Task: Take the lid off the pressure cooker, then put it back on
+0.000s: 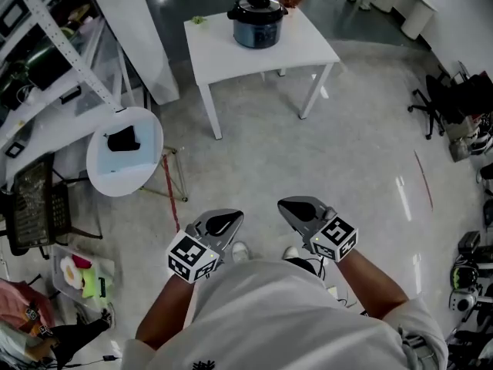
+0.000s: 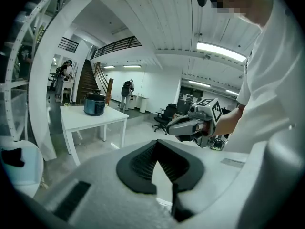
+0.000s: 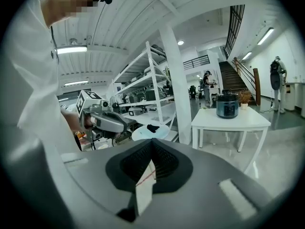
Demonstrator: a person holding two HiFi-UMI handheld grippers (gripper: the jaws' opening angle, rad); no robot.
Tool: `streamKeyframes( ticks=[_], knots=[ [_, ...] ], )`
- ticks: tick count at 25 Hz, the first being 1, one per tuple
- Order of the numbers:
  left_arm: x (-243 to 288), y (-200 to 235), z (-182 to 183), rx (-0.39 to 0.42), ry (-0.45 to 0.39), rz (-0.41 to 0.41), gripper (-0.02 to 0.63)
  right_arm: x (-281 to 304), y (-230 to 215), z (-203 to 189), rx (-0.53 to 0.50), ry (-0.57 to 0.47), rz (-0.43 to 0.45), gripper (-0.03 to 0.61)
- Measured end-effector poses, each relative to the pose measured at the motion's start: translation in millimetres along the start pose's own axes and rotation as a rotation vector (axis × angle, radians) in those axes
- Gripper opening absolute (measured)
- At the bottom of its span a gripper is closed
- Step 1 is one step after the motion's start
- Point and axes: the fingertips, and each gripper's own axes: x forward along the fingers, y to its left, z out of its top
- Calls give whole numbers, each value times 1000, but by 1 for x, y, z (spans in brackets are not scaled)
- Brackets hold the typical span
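Separating left gripper [image 1: 229, 219] from table [image 1: 308, 46] is open floor [image 1: 323, 153].

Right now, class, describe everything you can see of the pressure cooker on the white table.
The pressure cooker is a round, squat pot with a dark blue-grey, shiny body and a black lid with a top knob, closed on it. It stands upright near the far edge of the white table, touching only the tabletop. A front panel shows, too small to read.
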Motion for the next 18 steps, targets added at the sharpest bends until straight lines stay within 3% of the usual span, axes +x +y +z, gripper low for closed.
streamKeyframes(
  ticks=[11,13,16,18],
  knots=[
    [-24,14,-17,10,4,-68,7,18,19,-6,48,-16,-58,19],
    [-24,20,-18,4,1,-68,59,22,21,-6,47,-7,-55,63],
    [-17,26,-14,-5,-4,-72,126,24,17,-6,46,5,-54,64],
    [-10,31,-9,0,-11,-74,136,25,9,-5,51,3,-52,63]
  ],
)
